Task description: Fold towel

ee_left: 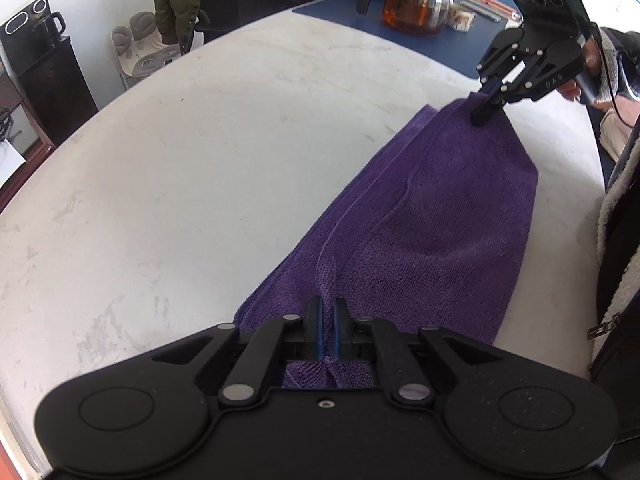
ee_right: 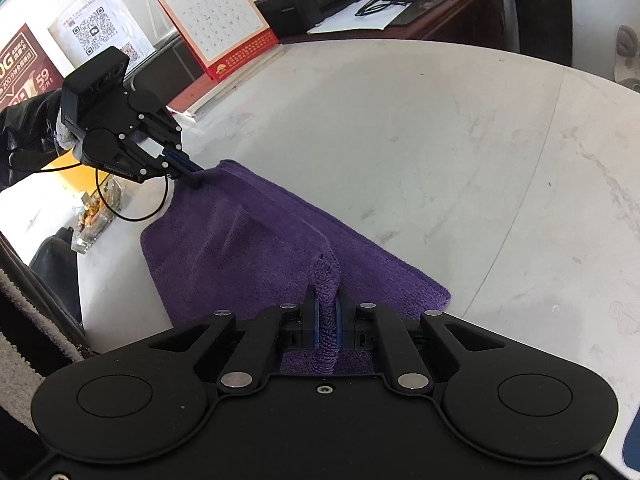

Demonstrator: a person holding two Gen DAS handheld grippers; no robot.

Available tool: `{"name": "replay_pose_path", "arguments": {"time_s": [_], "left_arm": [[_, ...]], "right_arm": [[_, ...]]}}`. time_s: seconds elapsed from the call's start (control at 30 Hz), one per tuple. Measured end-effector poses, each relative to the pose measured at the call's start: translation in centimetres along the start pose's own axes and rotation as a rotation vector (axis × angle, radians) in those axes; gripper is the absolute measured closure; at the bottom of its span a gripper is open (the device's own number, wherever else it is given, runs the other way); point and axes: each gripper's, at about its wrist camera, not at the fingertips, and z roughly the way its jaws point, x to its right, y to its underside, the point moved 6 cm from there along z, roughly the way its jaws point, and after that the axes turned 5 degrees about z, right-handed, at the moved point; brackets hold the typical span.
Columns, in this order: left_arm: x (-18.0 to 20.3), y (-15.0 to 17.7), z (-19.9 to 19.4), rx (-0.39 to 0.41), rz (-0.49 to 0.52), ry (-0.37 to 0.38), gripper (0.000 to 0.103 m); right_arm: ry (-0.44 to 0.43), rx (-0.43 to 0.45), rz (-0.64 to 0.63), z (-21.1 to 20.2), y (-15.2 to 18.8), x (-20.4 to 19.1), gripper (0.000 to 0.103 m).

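While my left gripper (ee_left: 328,334) and right gripper (ee_right: 328,326) each pinch a near corner, jaws nearly closed on cloth, the soft purple terry towel (ee_left: 420,232) sags between them onto the white marble tabletop (ee_left: 200,160). It looks light and limp, so I judge corners the best hold.

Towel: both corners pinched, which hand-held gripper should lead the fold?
Neither clearly. Left hand-held gripper and right hand-held gripper each clamp a raised corner of the purple towel; probably move together across the bare table.

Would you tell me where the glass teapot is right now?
In the left wrist view the glass teapot stands at top right on the blue mat, beyond the right gripper.
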Motion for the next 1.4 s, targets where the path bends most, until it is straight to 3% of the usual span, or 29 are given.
{"name": "replay_pose_path", "arguments": {"time_s": [0.27, 0.77, 0.9, 1.4], "left_arm": [[-0.5, -0.6, -2.1, 0.055, -0.028, -0.005, 0.098], [-1.6, 0.3, 1.4, -0.040, -0.018, 0.006, 0.097], [-1.5, 0.5, 2.2, -0.083, 0.005, -0.048, 0.097], [-1.6, 2.2, 0.0, -0.107, -0.039, -0.148, 0.089]], "right_arm": [[-0.023, 0.071, 0.037, -2.7, -0.9, -0.9, 0.097], [0.014, 0.013, 0.085, 1.0, -0.5, 2.5, 0.097], [0.022, -0.004, 0.088, 1.6, -0.3, 2.8, 0.097], [0.061, -0.013, 0.074, 2.0, -0.3, 2.6, 0.092]]}}
